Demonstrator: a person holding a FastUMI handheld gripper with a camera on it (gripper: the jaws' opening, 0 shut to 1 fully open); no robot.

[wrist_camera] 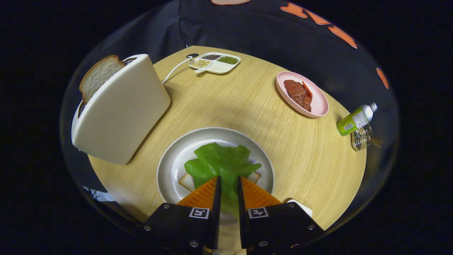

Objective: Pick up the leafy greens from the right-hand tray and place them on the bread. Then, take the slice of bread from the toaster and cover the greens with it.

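The leafy greens [221,163] lie spread over a slice of bread [187,181] on a white round plate [170,166] just ahead of my fingers. My gripper [229,182] is nearly closed, with a strip of the greens held between its two fingers. The bread's corners peek out on both sides under the leaf. A white toaster [122,109] stands beyond the plate to the left, and a second slice of bread [98,75] sticks up from its slot.
A pink plate with slices of meat [302,95] sits beyond the plate to the right. A divided white dish of beans and grains [215,62] lies at the table's far edge. A green bottle [355,119] and a wire rack [361,139] are at the table's right edge.
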